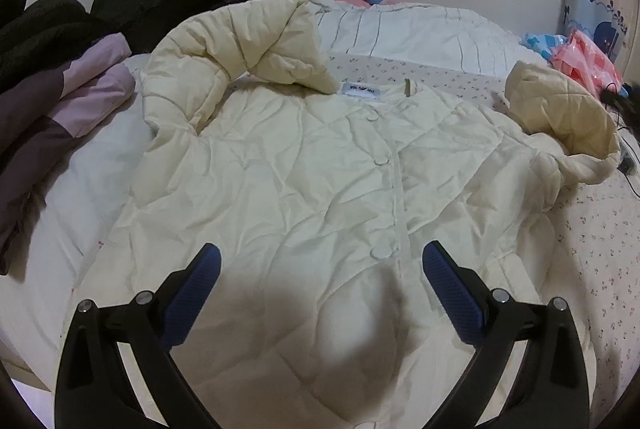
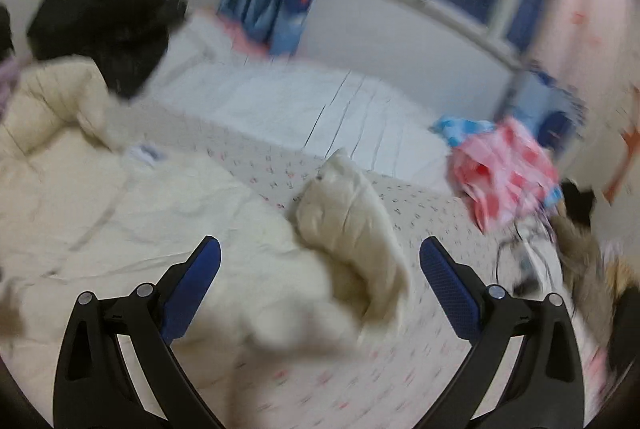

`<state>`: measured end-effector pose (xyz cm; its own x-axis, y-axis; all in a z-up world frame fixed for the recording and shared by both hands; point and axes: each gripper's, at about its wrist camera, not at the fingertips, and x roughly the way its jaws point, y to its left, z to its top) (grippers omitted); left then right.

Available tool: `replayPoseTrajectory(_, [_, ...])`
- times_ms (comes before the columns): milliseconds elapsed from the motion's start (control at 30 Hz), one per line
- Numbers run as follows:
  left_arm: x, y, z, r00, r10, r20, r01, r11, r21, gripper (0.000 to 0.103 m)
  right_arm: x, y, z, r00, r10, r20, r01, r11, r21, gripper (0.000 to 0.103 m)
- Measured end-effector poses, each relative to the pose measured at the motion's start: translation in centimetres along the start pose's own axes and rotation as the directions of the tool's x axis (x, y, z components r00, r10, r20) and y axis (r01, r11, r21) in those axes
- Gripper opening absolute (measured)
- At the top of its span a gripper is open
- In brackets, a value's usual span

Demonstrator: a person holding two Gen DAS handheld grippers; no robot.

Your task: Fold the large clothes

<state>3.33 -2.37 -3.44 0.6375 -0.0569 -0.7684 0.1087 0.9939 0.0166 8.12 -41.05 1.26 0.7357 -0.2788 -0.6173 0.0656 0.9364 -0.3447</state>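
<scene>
A cream padded jacket [image 1: 304,173] lies face up on the bed, buttoned down the middle, collar label toward the far side. Its left sleeve [image 1: 240,45] is bent inward near the collar and its right sleeve [image 1: 568,117] is curled up at the right. My left gripper [image 1: 320,261] hovers open over the jacket's lower front, touching nothing. In the blurred right wrist view the same jacket [image 2: 140,221] fills the left, and my right gripper [image 2: 320,257] stands open just above the curled right sleeve [image 2: 352,225], with nothing held.
Dark and lilac clothes [image 1: 60,77] are heaped at the left of the bed. A white folded quilt [image 1: 420,29] lies behind the jacket. Pink and blue bags [image 1: 580,57] and a black cable sit at the right. Floral bedsheet [image 1: 600,249] shows at the right.
</scene>
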Motion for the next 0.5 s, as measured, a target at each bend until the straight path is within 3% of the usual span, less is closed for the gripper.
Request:
replayPoseTrajectory(100, [0.3, 0.3, 0.1, 1.0, -0.002, -0.007, 0.002, 1.0, -0.015, 0.097, 6.8, -1.5, 4.5, 0.987, 0.028, -0.157, -0.039, 0.997, -0.065, 0.096])
replayPoseTrajectory(200, [0.6, 0.1, 0.2, 1.0, 0.001, -0.012, -0.001, 1.0, -0.013, 0.097, 13.0, -2.2, 7.2, 0.961, 0.033, -0.274, -0.059, 0.994, -0.087, 0.096])
replayPoseTrajectory(267, [0.8, -0.2, 0.2, 1.0, 0.005, -0.016, -0.005, 1.0, -0.004, 0.097, 16.7, -2.2, 7.9, 0.939, 0.05, -0.341, -0.081, 0.994, -0.077, 0.096])
replayPoseTrajectory(333, [1.1, -0.7, 0.1, 1.0, 0.008, -0.023, -0.008, 1.0, 0.01, 0.097, 19.4, -2.1, 7.6, 0.913, 0.11, -0.393, -0.14, 0.989, -0.047, 0.096])
replayPoseTrajectory(367, [1.3, -0.9, 0.1, 1.0, 0.01, -0.025, -0.01, 1.0, 0.016, 0.097, 20.8, -2.1, 7.0, 0.892, 0.158, -0.423, -0.183, 0.983, -0.019, 0.091])
replayPoseTrajectory(400, [1.4, -1.1, 0.1, 1.0, 0.012, -0.027, -0.011, 1.0, 0.024, 0.097, 21.6, -2.1, 6.4, 0.876, 0.192, -0.442, -0.21, 0.978, 0.009, 0.064])
replayPoseTrajectory(433, [1.5, -1.5, 0.0, 0.999, 0.015, -0.03, -0.014, 0.999, 0.037, 0.097, 22.2, -2.4, 5.7, 0.866, 0.2, -0.459, -0.208, 0.978, 0.032, 0.047])
replayPoseTrajectory(467, [1.7, -1.7, 0.0, 0.999, 0.017, -0.033, -0.016, 0.999, 0.043, 0.097, 22.5, -3.5, 5.0, 0.867, 0.201, -0.456, -0.184, 0.98, 0.081, 0.022])
replayPoseTrajectory(500, [1.8, -1.9, -0.1, 0.999, 0.02, -0.038, -0.018, 0.999, 0.051, 0.097, 22.2, -5.0, 4.5, 0.871, 0.238, -0.43, -0.189, 0.97, 0.153, 0.019])
